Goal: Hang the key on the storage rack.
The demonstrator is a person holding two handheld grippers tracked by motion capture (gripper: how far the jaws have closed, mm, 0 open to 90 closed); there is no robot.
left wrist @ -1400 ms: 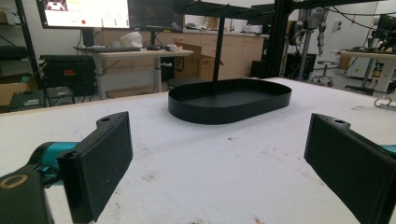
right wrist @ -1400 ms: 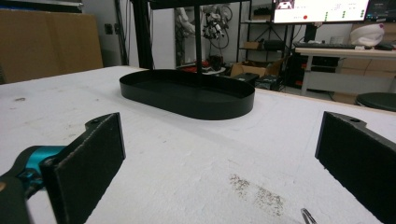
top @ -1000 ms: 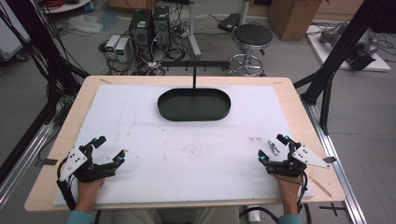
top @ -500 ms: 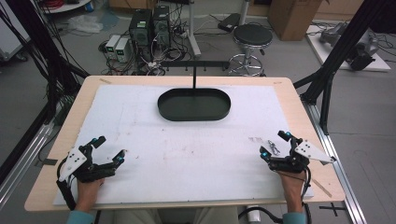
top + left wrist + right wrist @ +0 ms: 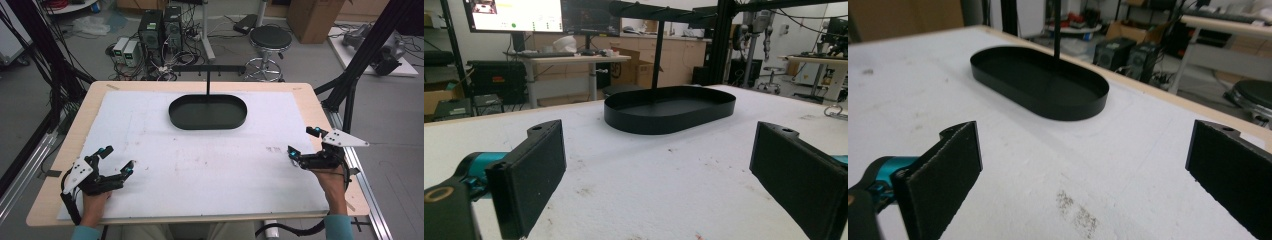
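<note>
Jaws wide on both grippers (near table [image 5: 50, 200] edges), tray [image 5: 207, 111] well apart.

Wide-spread left claw [image 5: 659, 175] facing black tray [image 5: 669, 116]

Your table [image 5: 320, 100] had a pale wooden top, nearly all under 1 white sheet [image 5: 210, 160], scuffed and lightly stained. 1 black oval tray [image 5: 207, 111] sat on the sheet toward the far edge, mid-width, with 1 thin black post rising at its back.
</note>
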